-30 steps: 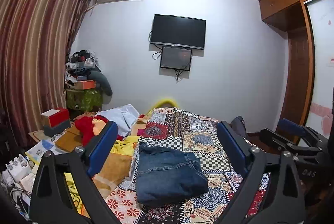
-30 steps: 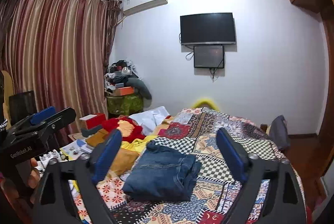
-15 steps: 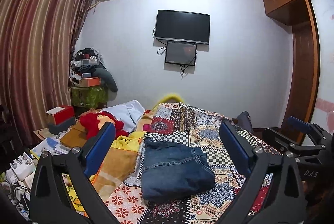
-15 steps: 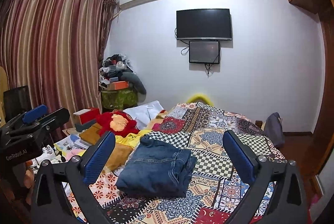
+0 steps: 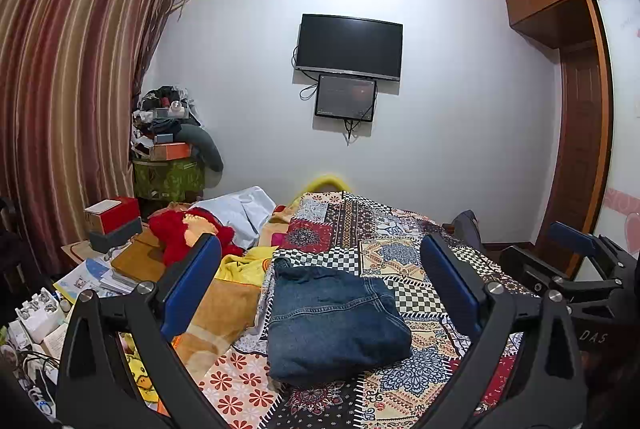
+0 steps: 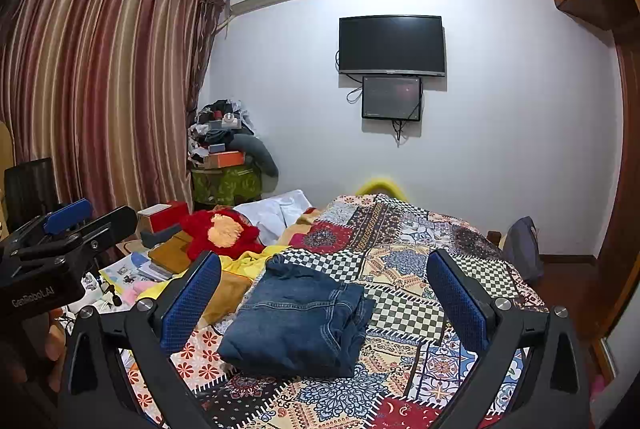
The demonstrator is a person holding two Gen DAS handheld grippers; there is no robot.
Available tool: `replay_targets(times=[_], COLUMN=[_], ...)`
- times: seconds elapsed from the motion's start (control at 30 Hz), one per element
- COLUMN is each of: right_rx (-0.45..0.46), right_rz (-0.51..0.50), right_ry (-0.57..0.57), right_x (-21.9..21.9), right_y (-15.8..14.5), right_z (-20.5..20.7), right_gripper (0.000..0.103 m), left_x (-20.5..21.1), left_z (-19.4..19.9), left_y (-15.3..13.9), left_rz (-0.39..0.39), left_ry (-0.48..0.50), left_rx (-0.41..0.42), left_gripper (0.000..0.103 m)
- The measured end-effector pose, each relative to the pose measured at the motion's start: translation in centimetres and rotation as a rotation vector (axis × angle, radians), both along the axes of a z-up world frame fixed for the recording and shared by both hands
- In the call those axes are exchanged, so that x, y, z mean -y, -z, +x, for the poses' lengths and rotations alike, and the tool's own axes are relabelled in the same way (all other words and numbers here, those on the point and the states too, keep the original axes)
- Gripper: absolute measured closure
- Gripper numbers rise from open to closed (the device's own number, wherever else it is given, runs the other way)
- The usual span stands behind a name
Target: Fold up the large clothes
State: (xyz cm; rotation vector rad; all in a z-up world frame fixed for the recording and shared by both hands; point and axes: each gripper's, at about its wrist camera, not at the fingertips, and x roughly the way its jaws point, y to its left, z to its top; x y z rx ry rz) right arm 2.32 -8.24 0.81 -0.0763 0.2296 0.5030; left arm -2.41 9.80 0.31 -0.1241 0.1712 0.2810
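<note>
A pair of blue jeans (image 5: 334,321) lies folded into a thick square on the patchwork bedspread (image 5: 400,241), seen also from the right wrist as the jeans (image 6: 298,325). My left gripper (image 5: 320,261) hovers above and short of the jeans, open, nothing between its blue pads. My right gripper (image 6: 324,265) is likewise open and empty, held back from the jeans. Each view catches the other gripper at its edge: the right gripper (image 5: 576,269) at the right, the left gripper (image 6: 60,233) at the left.
A red plush toy (image 5: 180,229), yellow and orange cloths (image 5: 236,293) and a white garment (image 5: 240,209) lie on the bed's left side. A cluttered side table (image 5: 100,269) with boxes and papers stands left. A dark bag (image 6: 522,249) sits right of the bed, by the wardrobe.
Both views have shifted slightly, so the jeans sit a little lower and nearer in frame. The right gripper's jaws have widened a bit. The jeans have not moved on the bed.
</note>
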Motion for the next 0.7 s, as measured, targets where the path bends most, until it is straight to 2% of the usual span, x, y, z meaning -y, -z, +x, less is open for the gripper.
replay_targets(times=[0.7], right_rx=[0.013], right_rz=[-0.001], right_ry=[0.011], right_x=[0.02], right_y=[0.21], right_z=[-0.04], right_gripper=[0.001], left_x=[0.51], left_z=[0.03], left_y=[0.07], left_rz=[-0.002], left_ry=[-0.005], left_rx=[0.003], left_gripper=[0.003])
